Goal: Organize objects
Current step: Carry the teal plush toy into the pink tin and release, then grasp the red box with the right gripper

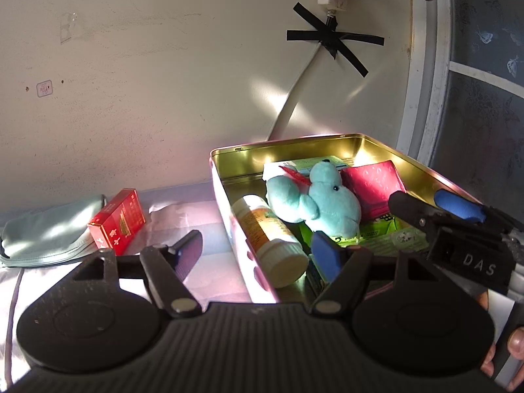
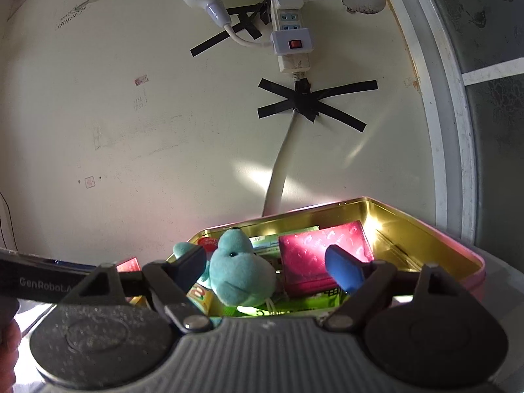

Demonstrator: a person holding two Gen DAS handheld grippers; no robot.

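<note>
A gold-lined tin (image 1: 229, 159) with a pink outside holds a teal plush toy (image 1: 327, 203), a white pill bottle (image 1: 271, 245) with an orange label, a magenta wallet (image 1: 373, 186) and green packets (image 1: 383, 239). My left gripper (image 1: 257, 255) is open and straddles the tin's near left wall, with the bottle lying just beyond its fingers. My right gripper (image 2: 268, 267) (image 1: 432, 204) is open over the tin (image 2: 425, 229). The plush toy (image 2: 239, 275) sits loose between its fingers, beside the wallet (image 2: 321, 255).
Left of the tin, a red box (image 1: 118, 222) leans on a pale green pouch (image 1: 46, 232) on the light cloth. A wall with a taped cable (image 1: 327, 39) and a power strip (image 2: 290, 32) rises behind. A window frame (image 1: 425, 98) stands at the right.
</note>
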